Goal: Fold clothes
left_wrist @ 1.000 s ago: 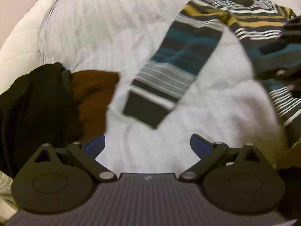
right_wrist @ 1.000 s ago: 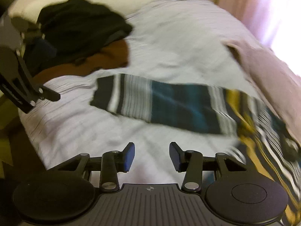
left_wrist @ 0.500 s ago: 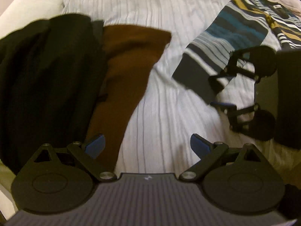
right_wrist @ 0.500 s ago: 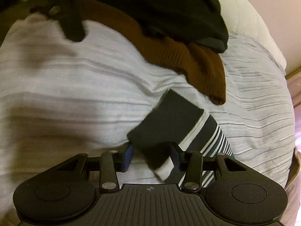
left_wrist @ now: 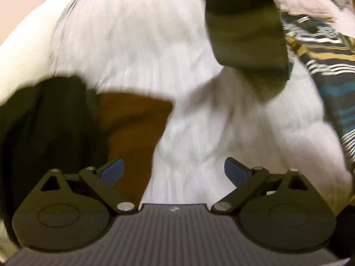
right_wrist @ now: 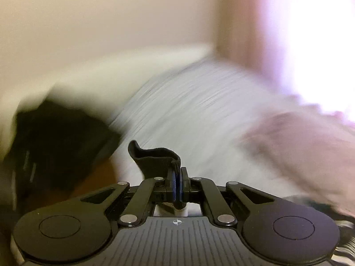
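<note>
The striped sweater (left_wrist: pixel 330 66), in teal, yellow, black and white bands, lies on the bed at the right of the left wrist view. Its dark sleeve end (left_wrist: pixel 246 28) hangs lifted above the sheet, blurred. My right gripper (right_wrist: pixel 177 184) is shut on the dark sleeve cuff (right_wrist: pixel 155 159), which sticks up from between the blue pads. My left gripper (left_wrist: pixel 174 171) is open and empty, low over the white striped sheet (left_wrist: pixel 137 42), its left finger (left_wrist: pixel 112 170) over the brown garment.
A brown garment (left_wrist: pixel 133 128) and a black garment (left_wrist: pixel 42 128) are piled at the left of the bed. The black pile also shows in the right wrist view (right_wrist: pixel 57 146). A pinkish blanket (right_wrist: pixel 299 141) lies at the right, by a bright window. A cream wall stands behind.
My right gripper closed on the sleeve cuff and lifted it off the sheet, swinging upward. My left gripper stayed open and shifted over the bed.
</note>
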Available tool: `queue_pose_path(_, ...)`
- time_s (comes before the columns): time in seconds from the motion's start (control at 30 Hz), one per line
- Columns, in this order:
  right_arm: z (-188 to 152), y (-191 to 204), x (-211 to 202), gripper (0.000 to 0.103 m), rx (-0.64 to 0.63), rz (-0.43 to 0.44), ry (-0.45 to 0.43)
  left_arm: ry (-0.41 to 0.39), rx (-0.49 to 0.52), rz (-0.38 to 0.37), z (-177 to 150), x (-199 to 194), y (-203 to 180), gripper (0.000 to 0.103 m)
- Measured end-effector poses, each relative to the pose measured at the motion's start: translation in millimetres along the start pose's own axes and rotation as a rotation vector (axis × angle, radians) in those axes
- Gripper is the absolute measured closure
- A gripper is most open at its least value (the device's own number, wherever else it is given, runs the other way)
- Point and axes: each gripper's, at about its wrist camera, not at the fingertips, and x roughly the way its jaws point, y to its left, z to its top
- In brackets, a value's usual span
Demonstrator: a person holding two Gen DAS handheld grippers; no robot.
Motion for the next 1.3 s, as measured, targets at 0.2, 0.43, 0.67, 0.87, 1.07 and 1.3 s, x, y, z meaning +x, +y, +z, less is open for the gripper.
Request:
queue_pose_path(0.2,-68.2,-217.6,-139.2,0.102,0.624,-0.618,-0.221,-0.084,0.128,-0.053,52.4,3.2,-61.8,0.008)
queue_pose_path(0.43,-222.9,-317.2,-139.2,0.102,0.917,-0.648,-0.002,-0.032,0.247,-0.088,81.1,16.0,-162.3,0.008)
queue_pose_path(0.67,-284.4,-353.2,-171.1,0.102,1.006,-0.559,0.055,0.02,0.317,-0.121,111.3,29.0,-257.0,0.008)
queue_pose_path(0.87,-318.8,-379.6,-192.5,0.102,1.095,-0.511,0.131,-0.009,0.438,-0.184,154.1,36.3,-334.6,0.008)
queue_pose_path(1.07,-351.9,-391.4,-214.7,0.032,1.207,-0.552,0.186,-0.02,0.531,-0.217,186.9,49.2,-392.7,0.008)
queue_pose_path(1.3,-341.4,-419.3,-217.9,0.032,1.125,-0.456,0.105,-0.028,0.62,-0.242,212.0,70.5,-446.6,0.008)
